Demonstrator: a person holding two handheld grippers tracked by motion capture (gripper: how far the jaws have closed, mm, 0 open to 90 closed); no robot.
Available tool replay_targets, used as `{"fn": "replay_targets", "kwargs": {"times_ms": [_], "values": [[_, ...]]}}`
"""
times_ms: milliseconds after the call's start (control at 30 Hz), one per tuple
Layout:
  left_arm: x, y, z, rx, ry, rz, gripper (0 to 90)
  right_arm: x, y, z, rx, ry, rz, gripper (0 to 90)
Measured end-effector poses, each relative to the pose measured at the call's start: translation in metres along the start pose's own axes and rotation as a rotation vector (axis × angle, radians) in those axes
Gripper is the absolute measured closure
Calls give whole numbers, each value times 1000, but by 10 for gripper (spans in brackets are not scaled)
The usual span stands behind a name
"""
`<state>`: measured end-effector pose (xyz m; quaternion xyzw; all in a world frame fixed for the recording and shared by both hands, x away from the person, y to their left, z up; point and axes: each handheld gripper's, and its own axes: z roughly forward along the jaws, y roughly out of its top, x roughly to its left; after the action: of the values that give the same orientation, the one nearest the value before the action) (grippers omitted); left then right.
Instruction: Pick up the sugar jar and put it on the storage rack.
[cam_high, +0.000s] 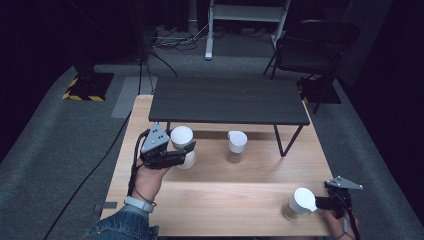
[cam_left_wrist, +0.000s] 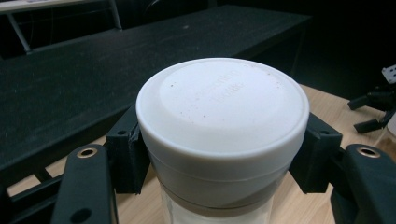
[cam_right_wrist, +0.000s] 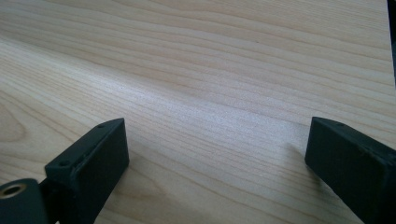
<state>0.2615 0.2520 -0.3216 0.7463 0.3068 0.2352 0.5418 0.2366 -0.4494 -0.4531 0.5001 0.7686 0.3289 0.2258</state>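
Pale wood table (cam_high: 225, 200) carries three white-lidded jars; their contents are hard to make out. The left gripper (cam_left_wrist: 219, 158) clamps one jar (cam_left_wrist: 222, 140) beside the black shelf (cam_high: 227, 100). The right gripper (cam_right_wrist: 215, 154) stands spread over bare grain.

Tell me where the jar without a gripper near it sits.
In the high view, the free jar stands mid-table on the wooden table, just in front of the black shelf, right of the jar clamped by the left gripper.

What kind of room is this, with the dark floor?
Probably a recording studio or lab, not a home: black walls, cables trailing over grey carpet, a hazard-striped stand base, and a wooden table set up for practice.
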Motion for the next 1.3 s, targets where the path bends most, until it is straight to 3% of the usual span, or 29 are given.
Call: {"fn": "replay_targets", "kwargs": {"times_ms": [267,1133,1300], "values": [[3,25,9,4,5,9,337,0,0,0,0,0,0,58],[15,68,25,-11,12,-14,336,0,0,0,1,0,0,57],[13,75,29,-15,41,-19,336,0,0,0,1,-1,0,57]]}}
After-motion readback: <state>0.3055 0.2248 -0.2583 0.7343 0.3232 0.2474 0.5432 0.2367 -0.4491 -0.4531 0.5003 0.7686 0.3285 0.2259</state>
